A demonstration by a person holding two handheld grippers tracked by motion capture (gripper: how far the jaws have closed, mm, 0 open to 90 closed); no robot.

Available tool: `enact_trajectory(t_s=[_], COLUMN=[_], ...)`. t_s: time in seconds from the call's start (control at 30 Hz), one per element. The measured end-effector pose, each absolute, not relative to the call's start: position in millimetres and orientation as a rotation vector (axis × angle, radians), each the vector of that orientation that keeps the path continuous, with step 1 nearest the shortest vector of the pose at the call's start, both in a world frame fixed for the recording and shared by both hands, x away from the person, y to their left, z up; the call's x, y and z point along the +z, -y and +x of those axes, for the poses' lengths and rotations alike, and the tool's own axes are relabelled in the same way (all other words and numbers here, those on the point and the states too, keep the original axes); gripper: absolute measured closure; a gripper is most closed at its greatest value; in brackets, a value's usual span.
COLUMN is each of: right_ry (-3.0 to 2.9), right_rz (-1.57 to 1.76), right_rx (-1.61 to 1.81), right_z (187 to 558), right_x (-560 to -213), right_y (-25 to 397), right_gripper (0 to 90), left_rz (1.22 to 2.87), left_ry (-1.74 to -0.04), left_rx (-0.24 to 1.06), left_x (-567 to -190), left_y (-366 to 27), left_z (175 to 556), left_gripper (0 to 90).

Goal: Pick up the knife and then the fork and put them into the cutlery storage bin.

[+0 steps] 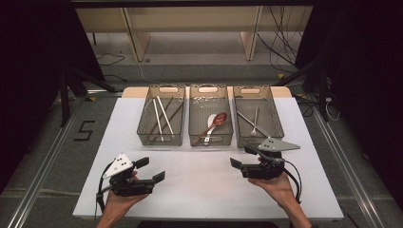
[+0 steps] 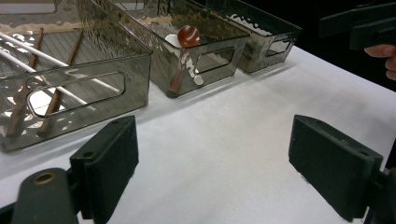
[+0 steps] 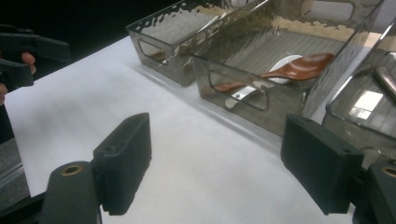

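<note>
Cutlery already lies sorted in three smoky translucent plastic bins: white and brown chopsticks in the left bin, a brown wooden spoon in the middle bin, a metal fork in the right bin. We judge little is left, since the white table is bare. Chopsticks run near-to-far; the spoon's bowl points far-right. Our left gripper and right gripper hover with jaws wide, holding nothing.

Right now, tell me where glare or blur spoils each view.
High view: even light, dark surroundings, table sharp. Left gripper view: rippled walls of the left bin warp the chopsticks behind them. Right gripper view: glare patch in the right bin; gripper slightly soft.
</note>
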State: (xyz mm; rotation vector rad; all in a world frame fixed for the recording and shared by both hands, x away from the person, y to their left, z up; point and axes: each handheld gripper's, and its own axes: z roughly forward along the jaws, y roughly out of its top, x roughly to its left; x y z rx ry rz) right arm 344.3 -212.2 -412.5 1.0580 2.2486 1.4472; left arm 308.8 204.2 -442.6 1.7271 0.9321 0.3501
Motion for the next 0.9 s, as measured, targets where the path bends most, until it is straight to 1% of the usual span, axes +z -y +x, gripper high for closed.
enact_trajectory(t_s=[0.23,0.67,0.9], right_ry=[-2.225,-2.217,-2.215], right_rz=[1.083,1.079,1.083], right_rx=[1.489,1.477,1.483], right_z=[335,322,315], right_x=[-419,-430,-436], right_y=[221,224,227], right_gripper=[25.2,24.8,22.8], left_rz=[1.72,1.724,1.736], left_ry=[-0.947,-0.94,-0.929], left_rx=[0.332,0.328,0.314], left_x=[-445,-444,-444], left_y=[-206,-206,-205], left_z=[311,310,310], left_gripper=[15.3,15.3,15.3])
